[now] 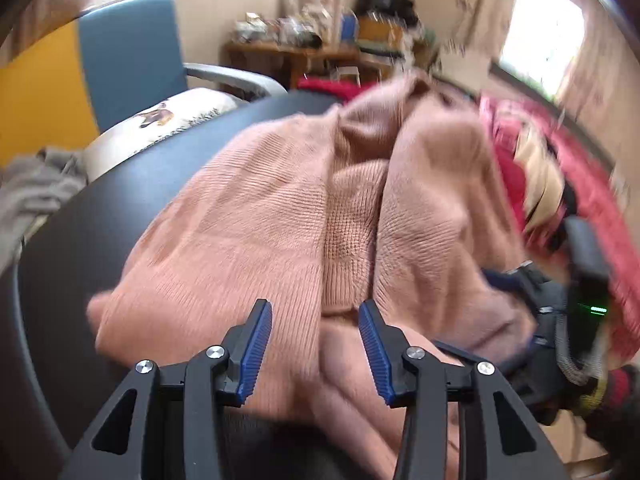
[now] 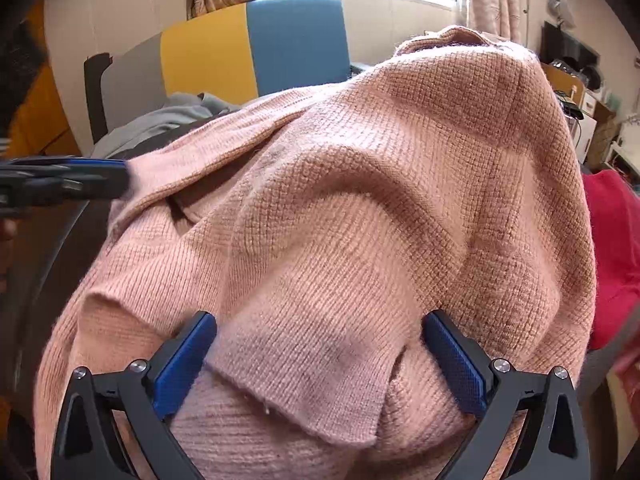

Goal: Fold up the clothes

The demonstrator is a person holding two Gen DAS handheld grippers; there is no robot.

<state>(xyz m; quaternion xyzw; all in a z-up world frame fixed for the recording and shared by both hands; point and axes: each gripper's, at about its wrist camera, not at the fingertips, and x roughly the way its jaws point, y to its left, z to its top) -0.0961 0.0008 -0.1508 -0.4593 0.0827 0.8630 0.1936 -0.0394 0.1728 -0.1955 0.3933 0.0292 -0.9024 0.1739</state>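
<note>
Left gripper (image 1: 316, 350): its blue fingers (image 1: 256, 354) are standing partly apart over the near edge of the sweater. Nothing is being pinched between them.

Right gripper (image 2: 320, 364): its fingers (image 2: 184, 364) are spread very wide. A loose flap of the sweater is lying between them, but the pads are not pressing on it.

Pink sweater (image 2: 360, 200): it is lying in a bumpy heap on the dark table (image 1: 120, 208), right under both grippers. It is bunching up in thick folds and is not looking flat or neat.

Step in hand: I am guessing the person is letting go of the sweater on the table and getting ready to take a new hold.

Next move: I am thinking the sweater is needing to be spread flat first. Each gripper is needing to close on an edge or a corner, not on a thick lump, and pull gently apart.

Red clothes (image 1: 560, 168): they are piling up just beside the sweater, on the far right.

Grey cloth (image 1: 36, 188): it is hanging at the left edge of the table.

Blue and yellow chair (image 2: 256, 44): it is standing behind the table, under the window.
</note>
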